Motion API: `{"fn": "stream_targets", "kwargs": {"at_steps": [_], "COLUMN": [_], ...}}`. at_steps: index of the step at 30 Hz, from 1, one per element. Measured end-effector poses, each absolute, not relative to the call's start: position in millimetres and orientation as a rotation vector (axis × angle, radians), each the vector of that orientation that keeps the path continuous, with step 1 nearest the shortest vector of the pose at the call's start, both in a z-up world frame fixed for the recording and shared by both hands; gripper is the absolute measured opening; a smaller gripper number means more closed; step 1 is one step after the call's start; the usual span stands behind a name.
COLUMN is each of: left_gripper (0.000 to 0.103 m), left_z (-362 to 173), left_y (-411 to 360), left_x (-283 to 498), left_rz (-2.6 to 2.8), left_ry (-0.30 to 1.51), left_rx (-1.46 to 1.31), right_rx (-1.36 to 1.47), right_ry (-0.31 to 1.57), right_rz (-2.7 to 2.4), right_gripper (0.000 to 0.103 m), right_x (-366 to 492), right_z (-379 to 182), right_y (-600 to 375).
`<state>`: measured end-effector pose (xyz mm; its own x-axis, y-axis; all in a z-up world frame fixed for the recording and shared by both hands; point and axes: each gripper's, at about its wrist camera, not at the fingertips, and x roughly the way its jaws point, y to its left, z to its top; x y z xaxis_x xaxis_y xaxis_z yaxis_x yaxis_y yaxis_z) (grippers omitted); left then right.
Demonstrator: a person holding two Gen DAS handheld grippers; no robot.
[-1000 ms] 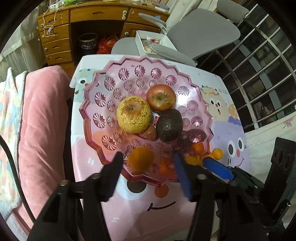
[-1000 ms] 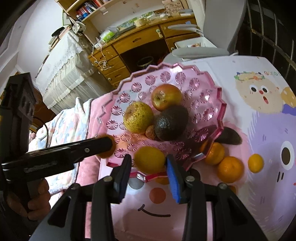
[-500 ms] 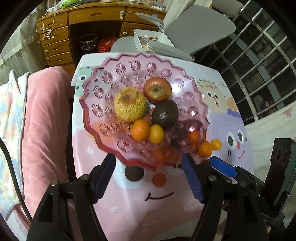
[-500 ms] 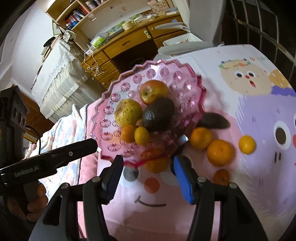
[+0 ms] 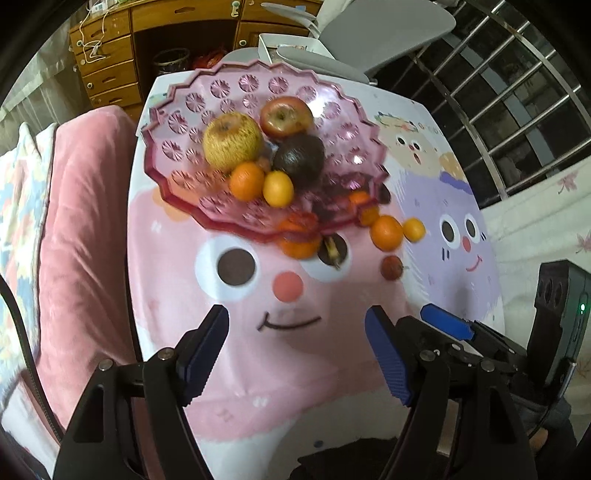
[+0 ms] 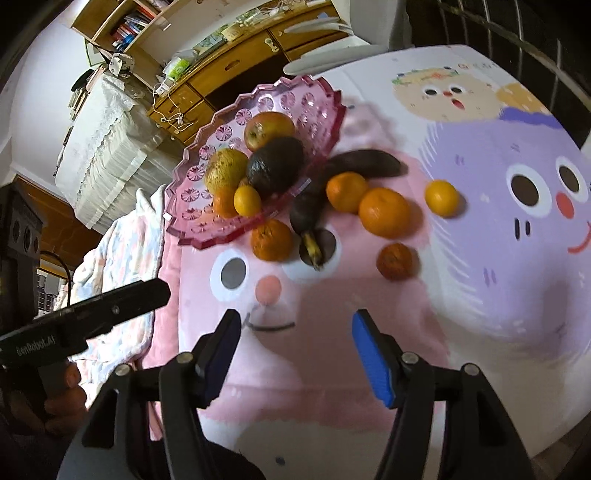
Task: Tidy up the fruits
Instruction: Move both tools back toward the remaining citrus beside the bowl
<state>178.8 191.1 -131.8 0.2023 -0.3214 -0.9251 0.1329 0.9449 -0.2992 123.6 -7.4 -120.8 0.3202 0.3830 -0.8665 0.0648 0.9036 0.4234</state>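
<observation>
A pink plastic fruit plate holds a red apple, a yellow pear, a dark avocado, an orange and a small yellow citrus. Several oranges and a blackened banana lie on the cloth beside the plate. My left gripper is open and empty, near the table's front edge. My right gripper is open and empty, short of the loose oranges.
The table wears a cartoon-print cloth. A pink blanket lies to the left. A wooden desk with drawers and a grey chair stand behind. Window bars are at the right.
Both grippers have let go of their citrus fruits on the plate, opened wide and drawn back toward the table's front edge. The orange and yellow citrus now rest in the plate.
</observation>
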Motion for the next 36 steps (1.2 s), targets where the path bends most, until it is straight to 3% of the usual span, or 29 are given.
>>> {"fn": "stream_targets", "kwargs": {"at_steps": [20,36], "left_gripper": [0.082,0.084], "left_z": [-112,-147], "left_y": [111,66], "left_x": [159,178], "left_rz": [-0.219,-0.089], "left_ry": [1.306,1.37], "left_rx": [-0.231,-0.33], "right_rx": [0.309,-0.01], "right_ry": [1.284,1.216], "right_rz": [0.307,0.42], "right_gripper": [0.072,0.071], "right_x": [126,138], "right_z": [-109,-113], "right_y": [-88,-115]}}
